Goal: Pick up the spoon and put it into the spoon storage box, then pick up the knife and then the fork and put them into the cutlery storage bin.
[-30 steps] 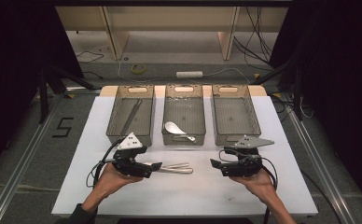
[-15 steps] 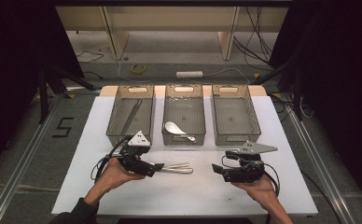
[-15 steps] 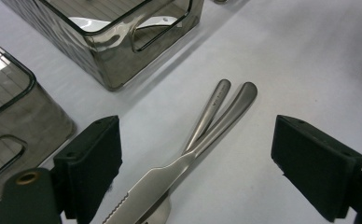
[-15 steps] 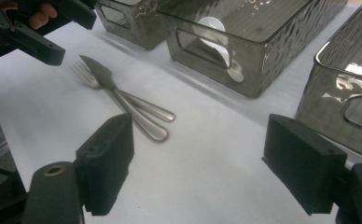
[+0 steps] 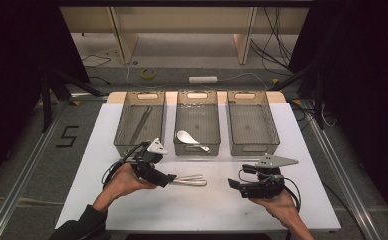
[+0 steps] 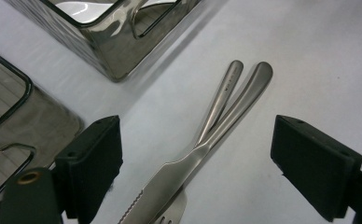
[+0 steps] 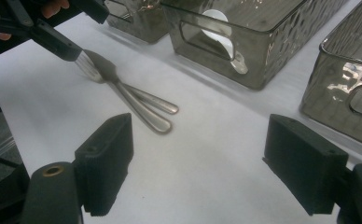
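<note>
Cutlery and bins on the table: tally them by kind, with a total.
Bins: 3
Knife: 1
Fork: 1
Spoon: 1
Chopsticks: 1 pair, as far as the high view shows
Total: 7

We see a white table (image 5: 292,145) under three smoky grey, see-through bins (image 5: 253,123) with a dimpled, rippled texture. In the middle bin lies a white spoon (image 5: 186,136). Just before that bin, the knife (image 6: 170,179) and fork (image 7: 93,65) shine plain silver steel, the knife's edge finely serrated. Our left gripper (image 6: 195,163) and right gripper (image 7: 200,163) have matt black jaws.
</note>
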Demonstrator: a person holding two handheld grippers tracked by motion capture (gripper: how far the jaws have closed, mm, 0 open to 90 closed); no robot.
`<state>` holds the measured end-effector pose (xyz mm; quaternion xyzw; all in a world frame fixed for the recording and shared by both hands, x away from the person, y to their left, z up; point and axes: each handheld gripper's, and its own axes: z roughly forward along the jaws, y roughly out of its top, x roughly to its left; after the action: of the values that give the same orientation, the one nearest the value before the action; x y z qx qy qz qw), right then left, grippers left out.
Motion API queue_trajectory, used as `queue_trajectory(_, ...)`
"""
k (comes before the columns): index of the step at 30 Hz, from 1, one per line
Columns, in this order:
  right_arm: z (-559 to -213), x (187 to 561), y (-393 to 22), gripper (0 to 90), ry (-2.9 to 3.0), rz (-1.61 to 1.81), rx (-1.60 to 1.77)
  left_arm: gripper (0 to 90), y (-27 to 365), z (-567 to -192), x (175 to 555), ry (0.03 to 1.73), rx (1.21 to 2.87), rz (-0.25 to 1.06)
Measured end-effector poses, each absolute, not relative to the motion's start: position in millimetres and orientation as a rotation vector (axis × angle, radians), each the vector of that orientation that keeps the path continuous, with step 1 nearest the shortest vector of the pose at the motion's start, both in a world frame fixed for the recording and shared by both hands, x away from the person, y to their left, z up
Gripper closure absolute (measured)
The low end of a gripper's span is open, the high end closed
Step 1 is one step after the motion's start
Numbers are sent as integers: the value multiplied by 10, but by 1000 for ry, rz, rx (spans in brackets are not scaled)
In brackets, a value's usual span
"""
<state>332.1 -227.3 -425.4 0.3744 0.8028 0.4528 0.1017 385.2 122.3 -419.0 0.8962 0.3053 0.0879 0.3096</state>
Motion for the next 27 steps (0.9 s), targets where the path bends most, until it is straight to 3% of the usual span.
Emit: queue_trajectory(27, -4292, 3282, -2276, 230, 2394, 1333, 1108, 197, 1043, -4380, 3989, 761, 2534, 200)
